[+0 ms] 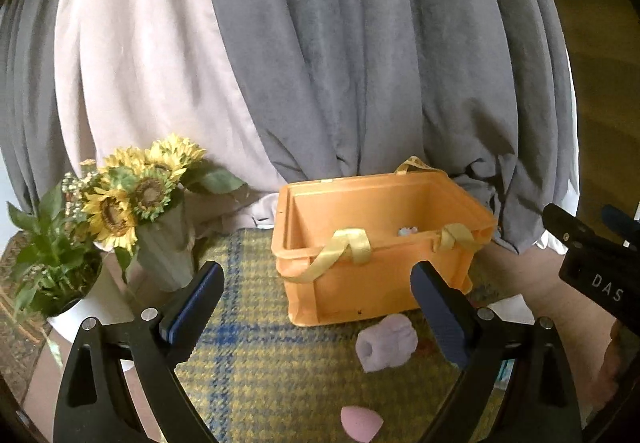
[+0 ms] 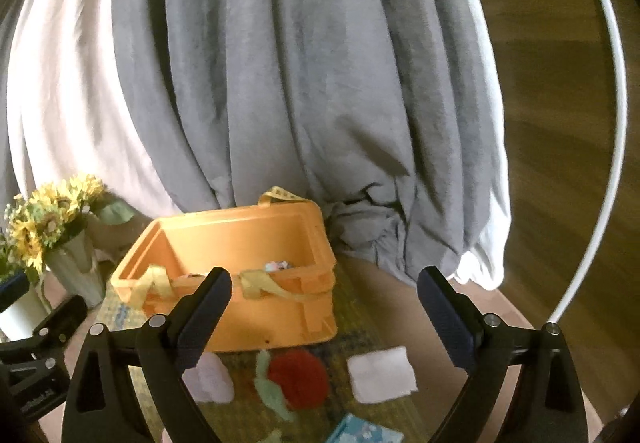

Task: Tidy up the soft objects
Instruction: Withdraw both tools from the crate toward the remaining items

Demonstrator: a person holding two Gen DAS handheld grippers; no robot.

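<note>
An orange plastic bin (image 1: 380, 251) with yellow ribbon handles stands on a plaid mat; a small pale item (image 1: 407, 231) lies inside. It also shows in the right wrist view (image 2: 240, 275). My left gripper (image 1: 316, 307) is open and empty, in front of the bin. A lilac soft toy (image 1: 386, 347) and a pink sponge (image 1: 360, 423) lie below it. My right gripper (image 2: 324, 319) is open and empty above a red knitted flower (image 2: 298, 377), a white folded cloth (image 2: 382, 373) and the lilac toy (image 2: 210, 381).
A vase of sunflowers (image 1: 132, 203) and a potted plant (image 1: 52, 263) stand left of the bin. Grey and white curtains (image 1: 340, 63) hang behind. A blue patterned packet (image 2: 364, 431) lies at the near edge. The other gripper's body (image 1: 596, 267) is at the right.
</note>
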